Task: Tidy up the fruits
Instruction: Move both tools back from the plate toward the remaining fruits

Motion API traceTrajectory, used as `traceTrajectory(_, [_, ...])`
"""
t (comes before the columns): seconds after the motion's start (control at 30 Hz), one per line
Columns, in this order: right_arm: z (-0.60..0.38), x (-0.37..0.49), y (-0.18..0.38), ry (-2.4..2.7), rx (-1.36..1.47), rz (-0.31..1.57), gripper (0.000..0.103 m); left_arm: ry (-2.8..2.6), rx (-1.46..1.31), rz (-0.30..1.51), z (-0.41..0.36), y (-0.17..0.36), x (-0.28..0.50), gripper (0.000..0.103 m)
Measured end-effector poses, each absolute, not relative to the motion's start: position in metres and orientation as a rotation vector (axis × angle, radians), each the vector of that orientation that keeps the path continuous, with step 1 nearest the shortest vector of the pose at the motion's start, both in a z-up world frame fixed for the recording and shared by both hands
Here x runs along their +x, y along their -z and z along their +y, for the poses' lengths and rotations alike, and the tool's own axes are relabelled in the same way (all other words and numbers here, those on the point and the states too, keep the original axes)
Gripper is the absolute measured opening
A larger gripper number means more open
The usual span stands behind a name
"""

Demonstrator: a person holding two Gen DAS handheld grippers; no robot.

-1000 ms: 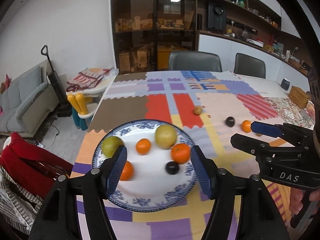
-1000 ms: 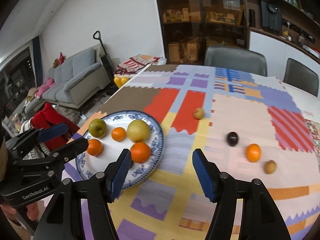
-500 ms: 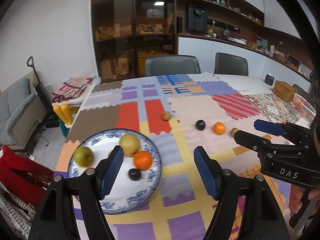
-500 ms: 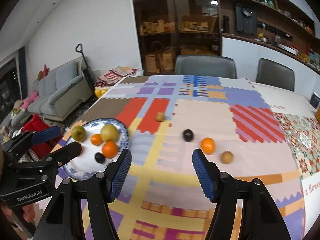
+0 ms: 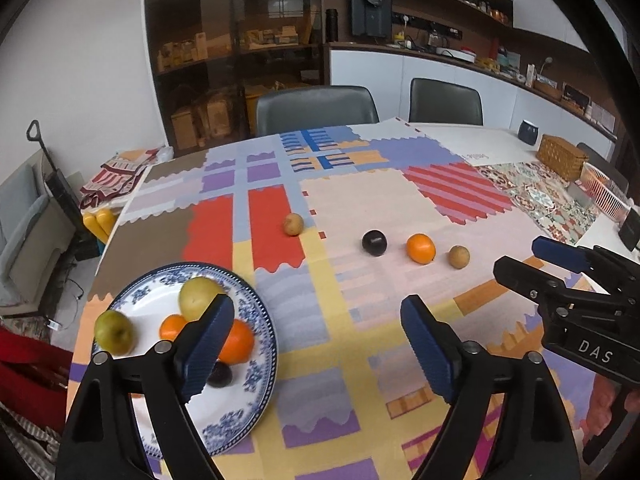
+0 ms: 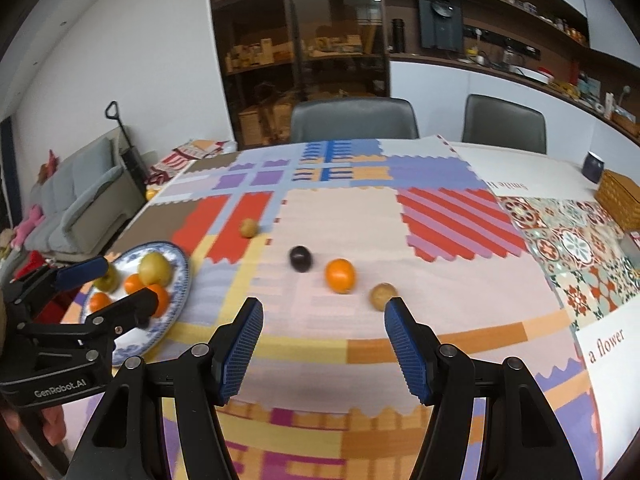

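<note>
Our right gripper [image 6: 323, 346] hangs unclenched and empty just short of the orange [image 6: 340, 275] on the cloth; our left gripper [image 5: 316, 354], jaws just spread wider, holds nothing beside the plate [image 5: 256, 396]. We judge it best to centre the orange between the pads, close gently, then carry it to the plate

One blue-and-white plate [image 5: 256, 304] carries six fruits: one green apple [image 5: 114, 332], one yellow pear [image 5: 198, 298], three oranges [image 5: 239, 341] and one dark plum [image 5: 220, 375]. Four fruits lie loose on the patchwork tablecloth [image 5: 360, 208]: two small brown fruits [image 5: 293, 224], one dark plum [image 5: 374, 242] and one orange [image 5: 421, 248]. Two grey chairs [image 5: 316, 108] stand behind the table.
</note>
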State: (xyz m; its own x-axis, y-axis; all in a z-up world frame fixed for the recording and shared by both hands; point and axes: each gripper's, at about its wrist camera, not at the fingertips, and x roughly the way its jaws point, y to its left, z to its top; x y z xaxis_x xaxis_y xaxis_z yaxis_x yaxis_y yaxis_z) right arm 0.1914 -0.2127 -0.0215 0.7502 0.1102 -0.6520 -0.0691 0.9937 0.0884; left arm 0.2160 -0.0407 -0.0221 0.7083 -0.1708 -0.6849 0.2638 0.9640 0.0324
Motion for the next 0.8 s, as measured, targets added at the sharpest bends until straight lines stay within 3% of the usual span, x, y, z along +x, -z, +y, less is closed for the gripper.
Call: traceTrajectory(0.8, [-0.246, 0.243, 0.076, 0.035, 0.099, 0.815, 0.064, 0.350, 0.188, 0.799, -0.088, 0.072, 0.308, 0.088])
